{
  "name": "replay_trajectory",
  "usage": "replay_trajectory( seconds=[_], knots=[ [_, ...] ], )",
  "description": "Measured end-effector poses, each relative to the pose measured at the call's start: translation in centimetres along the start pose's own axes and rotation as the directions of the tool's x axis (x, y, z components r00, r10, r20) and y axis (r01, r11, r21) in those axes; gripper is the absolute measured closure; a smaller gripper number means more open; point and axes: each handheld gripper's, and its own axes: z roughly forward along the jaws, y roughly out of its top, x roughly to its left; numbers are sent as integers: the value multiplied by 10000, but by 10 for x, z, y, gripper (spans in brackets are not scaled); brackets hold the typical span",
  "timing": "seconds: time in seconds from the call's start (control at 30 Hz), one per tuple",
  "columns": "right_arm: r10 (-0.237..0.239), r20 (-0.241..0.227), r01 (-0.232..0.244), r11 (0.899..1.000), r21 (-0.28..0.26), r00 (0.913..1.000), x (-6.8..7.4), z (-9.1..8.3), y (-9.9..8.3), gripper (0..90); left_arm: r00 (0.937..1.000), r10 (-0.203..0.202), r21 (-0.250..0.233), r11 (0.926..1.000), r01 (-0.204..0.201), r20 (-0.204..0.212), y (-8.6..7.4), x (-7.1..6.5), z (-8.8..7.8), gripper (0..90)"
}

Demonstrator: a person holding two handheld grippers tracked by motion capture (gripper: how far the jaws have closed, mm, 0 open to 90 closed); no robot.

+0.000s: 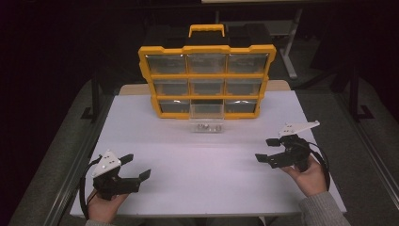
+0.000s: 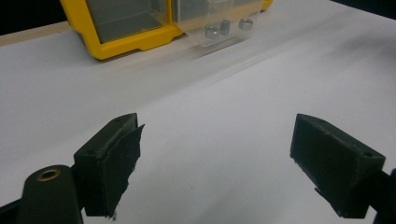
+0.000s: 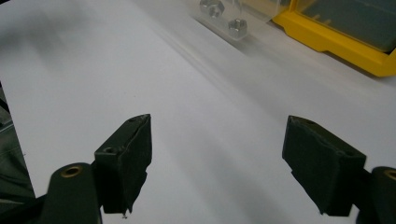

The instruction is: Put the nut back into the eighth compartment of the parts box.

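Note:
A yellow organizer case [image 1: 207, 80] with clear drawers stands upright at the back of the white table [image 1: 202, 174]. Its bottom middle drawer [image 1: 206, 118] is pulled out onto the table and holds metal nuts [image 1: 207, 126]. The same nuts [image 2: 225, 27] [image 3: 237, 24] appear at the top of both gripper views. My left gripper [image 1: 136, 166] rests low at the front left, open and empty. My right gripper [image 1: 266, 149] hovers at the right, open and empty, well short of the drawer.
The organizer's yellow frame [image 2: 116, 44] [image 3: 336, 39] borders the far edge of each gripper view. A wooden strip [image 1: 282, 85] runs behind the case. Dark floor and metal frame legs [image 1: 94, 101] flank the table.

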Motion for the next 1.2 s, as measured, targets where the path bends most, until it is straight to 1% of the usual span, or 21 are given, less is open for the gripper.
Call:
replay_trajectory(
  seconds=[0.13, 0.23, 0.27, 0.33, 0.4, 0.43, 0.53, 0.63, 0.7, 0.73, 0.77, 0.8, 0.83, 0.87, 0.93, 0.97, 1.0, 1.07, 1.1, 1.17, 1.2],
  knots=[
    [99, 42, -100, 9999, 57, 9999, 1, 0, -7, 221, 10000, -32, 20, 10000, 32, 7, 0, -1, -1, 158],
    [256, 32, -256, 9997, -1, 9997, 1, -1, -12, 212, 10000, -25, -4, 10000, 25, 20, 0, 0, -1, 159],
    [227, 28, -227, 9997, -66, 9997, 1, -1, -14, 202, 10000, -13, 38, 10000, 12, 10, 0, 0, -1, 159],
    [374, -70, -375, 9993, -60, 9993, 0, -2, -18, 192, 9999, -132, 22, 9999, 132, 9, -1, -1, 0, 158],
    [403, -61, -404, 9991, -91, 9992, 1, -2, -21, 183, 9999, -157, 37, 9999, 156, 27, -1, -1, 0, 158],
    [522, -33, -522, 9986, -32, 9986, 1, -2, -22, 179, 9999, -139, 34, 9999, 139, 43, -1, -1, 0, 158],
    [407, 35, -407, 9992, -12, 9992, 3, -3, -25, 175, 9999, 101, 109, 9999, -101, 51, 0, -1, 0, 159],
    [417, 57, -417, 9991, 24, 9991, 6, -5, -28, 175, 10000, 4, 70, 10000, -5, 58, 0, -1, 0, 159],
    [435, 103, -435, 9991, 18, 9990, 8, -7, -31, 175, 10000, 19, 66, 10000, -19, 59, 0, 0, 0, 159],
    [420, 92, -419, 9991, -43, 9991, 8, -8, -33, 173, 9999, -72, 83, 9999, 72, 74, -1, -1, 0, 158],
    [496, 64, -496, 9988, -45, 9987, 10, -9, -35, 170, 9999, -53, 110, 9999, 52, 88, -1, -1, 0, 158],
    [432, 117, -431, 9990, -71, 9990, 11, -11, -37, 169, 9999, 86, 123, 9999, -87, 90, -1, 0, 0, 159],
    [419, 128, -418, 9991, -117, 9990, 11, -11, -40, 169, 9999, 24, 113, 9999, -26, 106, -1, -2, 1, 158],
    [474, 110, -473, 9988, -148, 9988, 12, -12, -41, 168, 9999, 59, 129, 9999, -60, 127, -1, -2, 1, 158],
    [556, 168, -552, 9982, -218, 9983, 12, -15, -45, 164, 9999, 42, 117, 9999, -44, 148, -1, -3, 2, 158],
    [608, 160, -605, 9979, -224, 9980, 11, -16, -46, 164, 9998, 141, 266, 9995, -146, 163, -1, -3, 2, 158],
    [686, 105, -682, 9972, -308, 9976, 10, -18, -48, 164, 9997, 191, 238, 9995, -196, 175, -2, -3, 4, 159],
    [722, 99, -717, 9966, -399, 9973, 9, -19, -50, 164, 9997, 97, 217, 9997, -102, 210, -2, -3, 5, 158],
    [799, 63, -796, 9960, -401, 9968, 8, -20, -52, 164, 9996, 173, 278, 9995, -179, 229, -2, -3, 5, 159],
    [828, 77, -825, 9958, -403, 9965, 7, -20, -54, 164, 9997, 111, 293, 9995, -117, 205, -2, -5, 5, 158],
    [836, 86, -832, 9957, -398, 9965, 7, -20, -54, 165, 9997, 151, 306, 9994, -157, 206, -2, -5, 5, 159]
  ],
)
